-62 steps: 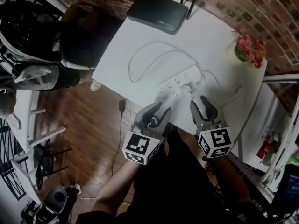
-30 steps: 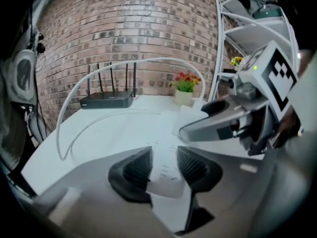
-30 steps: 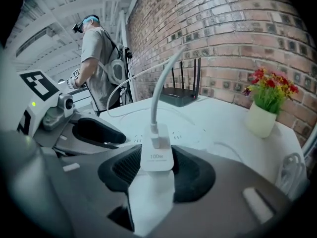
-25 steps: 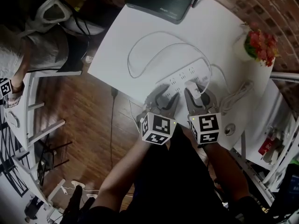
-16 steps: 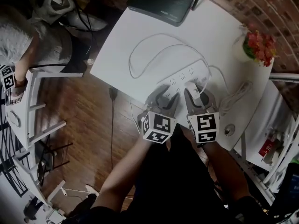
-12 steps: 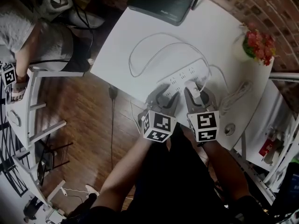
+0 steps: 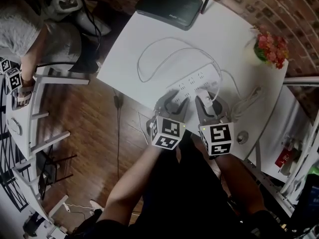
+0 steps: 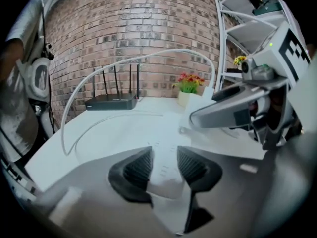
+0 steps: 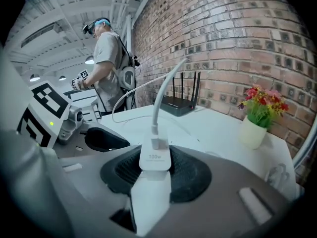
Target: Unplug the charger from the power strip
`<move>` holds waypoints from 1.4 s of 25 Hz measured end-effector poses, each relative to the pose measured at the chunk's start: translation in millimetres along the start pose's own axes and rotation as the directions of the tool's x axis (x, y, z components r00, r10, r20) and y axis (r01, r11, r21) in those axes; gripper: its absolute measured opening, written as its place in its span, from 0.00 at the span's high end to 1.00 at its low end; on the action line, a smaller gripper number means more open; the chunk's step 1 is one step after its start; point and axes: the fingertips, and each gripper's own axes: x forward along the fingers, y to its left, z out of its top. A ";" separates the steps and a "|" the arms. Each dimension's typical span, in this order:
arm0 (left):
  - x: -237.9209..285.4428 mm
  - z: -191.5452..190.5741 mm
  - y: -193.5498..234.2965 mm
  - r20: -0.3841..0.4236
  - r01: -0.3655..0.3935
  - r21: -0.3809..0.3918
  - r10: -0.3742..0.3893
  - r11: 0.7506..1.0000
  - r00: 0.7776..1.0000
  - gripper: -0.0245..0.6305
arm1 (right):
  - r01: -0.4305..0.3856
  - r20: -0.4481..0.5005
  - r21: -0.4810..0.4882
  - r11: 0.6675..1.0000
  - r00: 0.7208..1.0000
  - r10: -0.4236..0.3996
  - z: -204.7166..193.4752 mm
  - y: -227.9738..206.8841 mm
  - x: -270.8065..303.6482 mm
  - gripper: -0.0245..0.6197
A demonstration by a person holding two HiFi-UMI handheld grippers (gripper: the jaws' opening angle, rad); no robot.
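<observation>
A white power strip lies on the white table, and a white charger stands in its near end. My right gripper is shut on the charger, both dark pads against its sides. The charger's white cable rises from its top. The strip shows just under the charger. My left gripper sits next to it, shut on the strip's near end, with a pad on either side.
A black router stands at the table's far edge and a flower pot at the far right. The strip's cord loops across the middle, with a coiled cable on the right. A person stands left of the table and a white shelf right.
Since the oldest frame both grippers have moved from the table's near edge onto the strip and charger. Over the last second neither gripper has visibly moved.
</observation>
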 end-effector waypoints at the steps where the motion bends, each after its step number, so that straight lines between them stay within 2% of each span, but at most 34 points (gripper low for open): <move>1: -3.5 2.5 0.8 0.023 -0.004 -0.014 0.004 1.000 1.000 0.71 | 0.000 0.003 0.007 1.000 1.000 0.000 1.1 -0.5 -2.0 0.74; 4: -16.8 9.6 3.4 0.077 -0.027 -0.059 0.032 0.998 0.997 0.71 | -0.006 0.015 0.033 0.999 1.000 0.006 3.4 -2.5 -6.3 0.74; 8: -28.9 13.4 -2.4 0.096 -0.017 -0.123 0.029 0.992 0.995 0.71 | -0.012 0.015 0.080 0.997 1.000 0.010 1.2 -4.1 -8.2 0.74; 14: -46.5 20.4 -13.2 0.119 0.003 -0.144 0.014 0.990 0.993 0.72 | -0.024 0.022 0.126 0.992 1.000 0.022 2.9 -2.1 -13.6 0.74; 22: -67.3 29.6 -19.8 0.150 0.020 -0.169 0.006 0.985 0.989 0.73 | -0.058 0.036 0.275 0.960 0.998 0.050 5.3 -5.3 -24.4 0.74; 25: -75.5 32.2 -22.1 0.159 0.028 -0.178 0.000 0.984 0.987 0.73 | -0.063 0.044 0.366 0.929 0.998 0.050 4.5 -11.8 -30.1 0.74; 31: -86.9 36.4 -28.6 0.164 0.053 -0.201 -0.020 0.978 0.986 0.74 | -0.081 0.056 0.535 0.841 0.997 0.061 -3.9 -28.3 -39.3 0.74; 35: -90.8 37.5 -34.0 0.159 0.073 -0.210 -0.039 0.975 0.987 0.75 | -0.093 0.067 0.641 0.762 0.996 0.065 -11.6 -37.6 -43.8 0.74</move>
